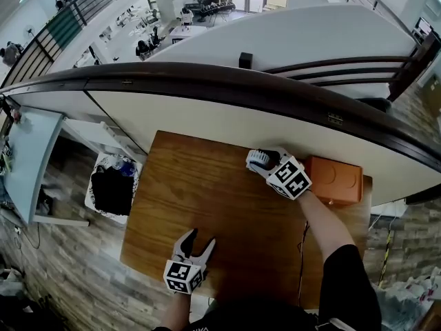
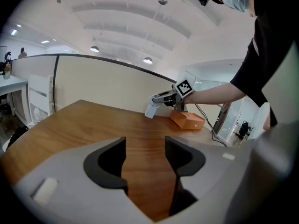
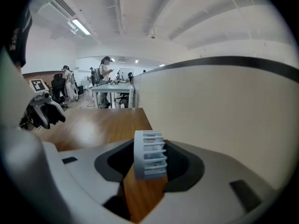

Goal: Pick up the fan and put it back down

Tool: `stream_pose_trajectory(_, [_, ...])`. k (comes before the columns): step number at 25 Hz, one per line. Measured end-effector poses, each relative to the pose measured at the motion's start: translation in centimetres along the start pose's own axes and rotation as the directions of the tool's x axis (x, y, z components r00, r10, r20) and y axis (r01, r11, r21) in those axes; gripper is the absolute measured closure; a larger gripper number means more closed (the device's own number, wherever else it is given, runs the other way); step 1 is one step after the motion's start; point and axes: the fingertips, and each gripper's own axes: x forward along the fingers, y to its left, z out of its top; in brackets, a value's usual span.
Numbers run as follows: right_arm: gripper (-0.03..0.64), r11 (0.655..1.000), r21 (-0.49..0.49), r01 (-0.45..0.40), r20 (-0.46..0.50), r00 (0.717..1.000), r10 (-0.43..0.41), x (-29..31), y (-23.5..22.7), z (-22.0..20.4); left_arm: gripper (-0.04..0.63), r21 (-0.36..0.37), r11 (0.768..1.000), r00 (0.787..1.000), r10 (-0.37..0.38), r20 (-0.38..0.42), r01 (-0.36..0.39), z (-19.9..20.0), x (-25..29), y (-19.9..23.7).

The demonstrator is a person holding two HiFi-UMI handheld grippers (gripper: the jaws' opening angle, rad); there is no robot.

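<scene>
A small white fan [image 1: 260, 159] with a slatted grille sits between the jaws of my right gripper [image 1: 264, 161], which is shut on it, near the far edge of the wooden table [image 1: 207, 198]. In the right gripper view the fan [image 3: 149, 148] stands upright between the pads. From the left gripper view the fan [image 2: 151, 108] hangs at the right gripper [image 2: 159, 100], its lower end close to the tabletop; I cannot tell whether it touches. My left gripper [image 1: 198, 243] is at the near edge, open and empty, its jaws [image 2: 145, 164] over bare wood.
An orange box [image 1: 335, 180] lies on the table's far right corner, just right of the right gripper. A black cable [image 1: 302, 254] runs down the table's right side. A curved white wall with a dark rail [image 1: 227, 88] rises behind the table.
</scene>
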Motion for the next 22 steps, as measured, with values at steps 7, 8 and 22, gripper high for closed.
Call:
stream_pose_trajectory(7, [0.423, 1.000, -0.021, -0.006, -0.004, 1.000, 0.006, 3.0, -1.9, 0.7, 0.348, 0.000, 0.998, 0.998, 0.068, 0.006, -0.068, -0.4, -1.1, 2.5])
stream_pose_trajectory(8, [0.423, 0.999, -0.031, -0.015, -0.009, 1.000, 0.015, 3.4, -1.9, 0.6, 0.348, 0.000, 0.997, 0.997, 0.071, 0.008, -0.071, -0.5, -1.2, 2.6])
stream_pose_trajectory(22, [0.386, 0.999, -0.048, -0.016, 0.010, 1.000, 0.016, 4.1, -1.5, 2.0, 0.348, -0.025, 0.996, 0.996, 0.084, 0.012, -0.084, -1.0, -2.0, 3.4])
